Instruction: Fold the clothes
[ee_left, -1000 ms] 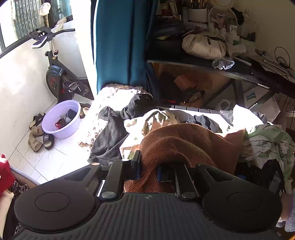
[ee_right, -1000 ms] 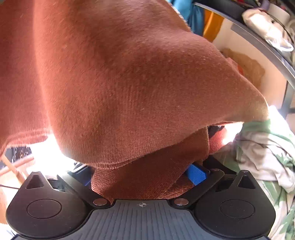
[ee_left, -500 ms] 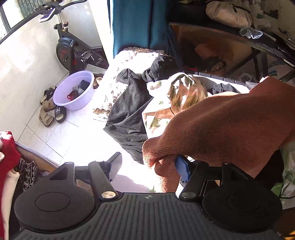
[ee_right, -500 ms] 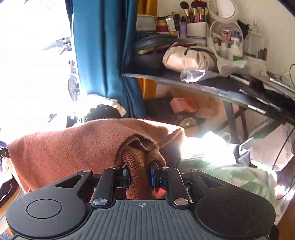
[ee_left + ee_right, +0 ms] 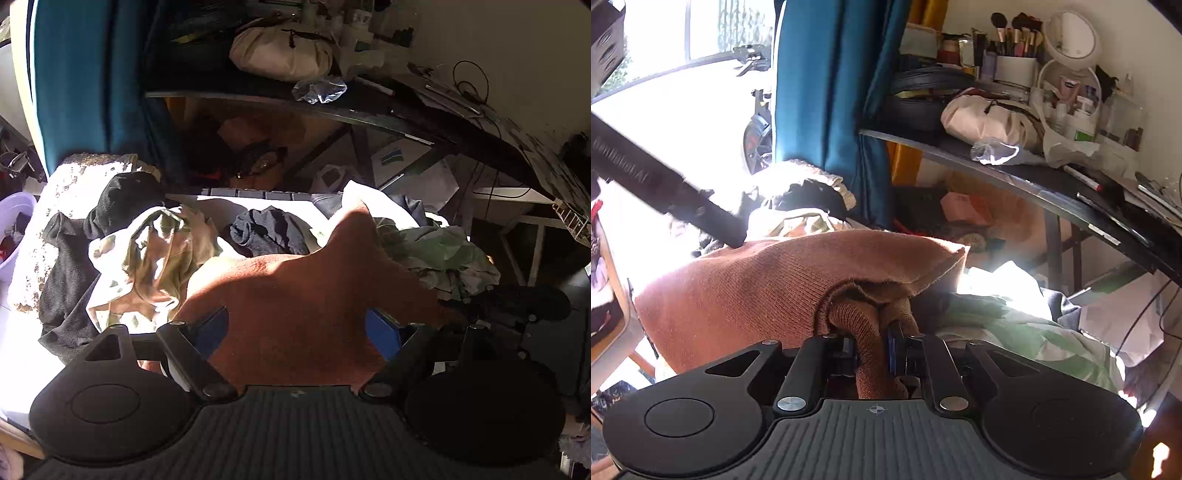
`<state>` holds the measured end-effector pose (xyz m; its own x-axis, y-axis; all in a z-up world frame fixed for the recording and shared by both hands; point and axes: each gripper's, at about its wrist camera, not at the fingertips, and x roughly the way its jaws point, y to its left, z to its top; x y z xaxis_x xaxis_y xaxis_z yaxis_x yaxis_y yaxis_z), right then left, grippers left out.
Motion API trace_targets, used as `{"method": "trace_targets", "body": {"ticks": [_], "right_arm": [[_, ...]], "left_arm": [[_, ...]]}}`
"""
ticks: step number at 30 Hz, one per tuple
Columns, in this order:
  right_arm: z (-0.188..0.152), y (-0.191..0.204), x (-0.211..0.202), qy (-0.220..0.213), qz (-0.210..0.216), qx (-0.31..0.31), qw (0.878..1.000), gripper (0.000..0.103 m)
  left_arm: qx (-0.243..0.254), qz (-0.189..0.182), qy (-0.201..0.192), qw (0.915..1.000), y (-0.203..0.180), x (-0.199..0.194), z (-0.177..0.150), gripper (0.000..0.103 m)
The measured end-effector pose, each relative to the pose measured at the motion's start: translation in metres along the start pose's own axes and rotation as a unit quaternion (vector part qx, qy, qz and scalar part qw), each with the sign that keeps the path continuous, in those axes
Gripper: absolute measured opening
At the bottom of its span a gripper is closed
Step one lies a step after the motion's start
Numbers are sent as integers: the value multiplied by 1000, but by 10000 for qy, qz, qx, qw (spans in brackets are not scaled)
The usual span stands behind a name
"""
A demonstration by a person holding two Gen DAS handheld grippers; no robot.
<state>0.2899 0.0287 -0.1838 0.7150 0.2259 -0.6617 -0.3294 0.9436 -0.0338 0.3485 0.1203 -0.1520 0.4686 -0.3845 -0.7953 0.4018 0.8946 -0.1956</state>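
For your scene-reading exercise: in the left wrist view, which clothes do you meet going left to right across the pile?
Dark grey garment → camouflage garment → rust-brown sweater → pale green garment.

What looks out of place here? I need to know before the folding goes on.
The rust-brown sweater is bunched, not flat: the right gripper pinches a wad of it, while the left gripper stands open over it. Other clothes lie in a loose heap behind.
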Motion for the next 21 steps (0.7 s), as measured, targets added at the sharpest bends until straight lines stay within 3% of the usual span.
{"method": "trace_targets", "body": {"ticks": [4,7,8,10,11,12,18,21], "right_arm": [[0,10,4,18,77,-203,9998,12],[0,15,7,30,120,-264,9996,12],[-1,16,7,36,134,-285,9995,12],[-3,18,9,102,187,-330,9992,12],[-4,19,9,125,196,-355,9991,12],[-7,19,10,156,203,-393,9989,12],[-18,23,11,338,305,-533,9975,12],[-23,21,15,482,380,-424,9972,12]], "left_arm": [[590,-180,435,9971,-31,29,19,83],[801,-161,737,9939,-37,50,16,83],[835,-104,809,9932,-36,56,14,78],[684,-2,776,9946,-25,55,12,44],[599,49,753,9954,-19,53,11,16],[513,100,729,9960,-13,52,11,10],[312,711,524,9956,20,36,11,8],[-80,996,399,9942,47,22,11,8]]}}
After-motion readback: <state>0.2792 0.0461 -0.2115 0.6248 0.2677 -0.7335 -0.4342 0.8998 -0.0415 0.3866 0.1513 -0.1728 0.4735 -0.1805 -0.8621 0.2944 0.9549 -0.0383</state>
